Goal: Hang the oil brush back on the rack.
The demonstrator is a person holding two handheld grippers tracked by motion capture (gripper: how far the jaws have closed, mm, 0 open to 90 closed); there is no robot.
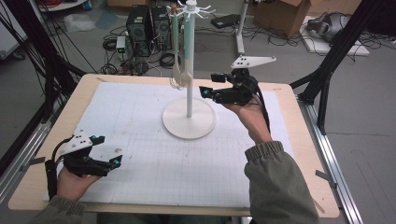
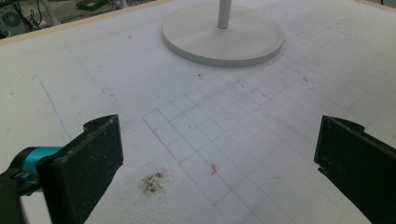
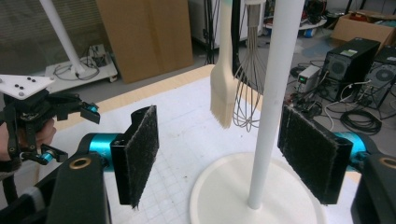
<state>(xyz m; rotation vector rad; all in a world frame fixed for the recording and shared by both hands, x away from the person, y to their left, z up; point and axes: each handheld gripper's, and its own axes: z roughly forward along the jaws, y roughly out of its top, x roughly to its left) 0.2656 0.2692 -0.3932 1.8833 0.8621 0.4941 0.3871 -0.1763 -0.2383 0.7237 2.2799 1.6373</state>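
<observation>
A white utensil stand rises mid-table, with a round base (image 1: 189, 123) (image 2: 223, 39) (image 3: 224, 186) and a thin pole (image 1: 189, 93) (image 3: 273, 93). From its top hooks hang a beige brush (image 1: 185, 74) (image 3: 223, 93) and a wire whisk (image 1: 175, 81) (image 3: 247, 88). My right gripper (image 1: 211, 84) (image 3: 224, 156) is open, raised just right of the pole, which stands between its pads without touching them. My left gripper (image 1: 106, 150) (image 2: 219, 158) (image 3: 70, 134) rests open and empty low over the mat at the front left.
A white gridded mat (image 1: 154, 154) (image 2: 210, 121) covers the wooden table (image 1: 289, 186). A small dirt smudge (image 2: 152, 183) lies on the mat between the left jaws. Computer towers (image 1: 149, 23), cables and cardboard boxes (image 1: 285, 14) stand on the floor beyond the table.
</observation>
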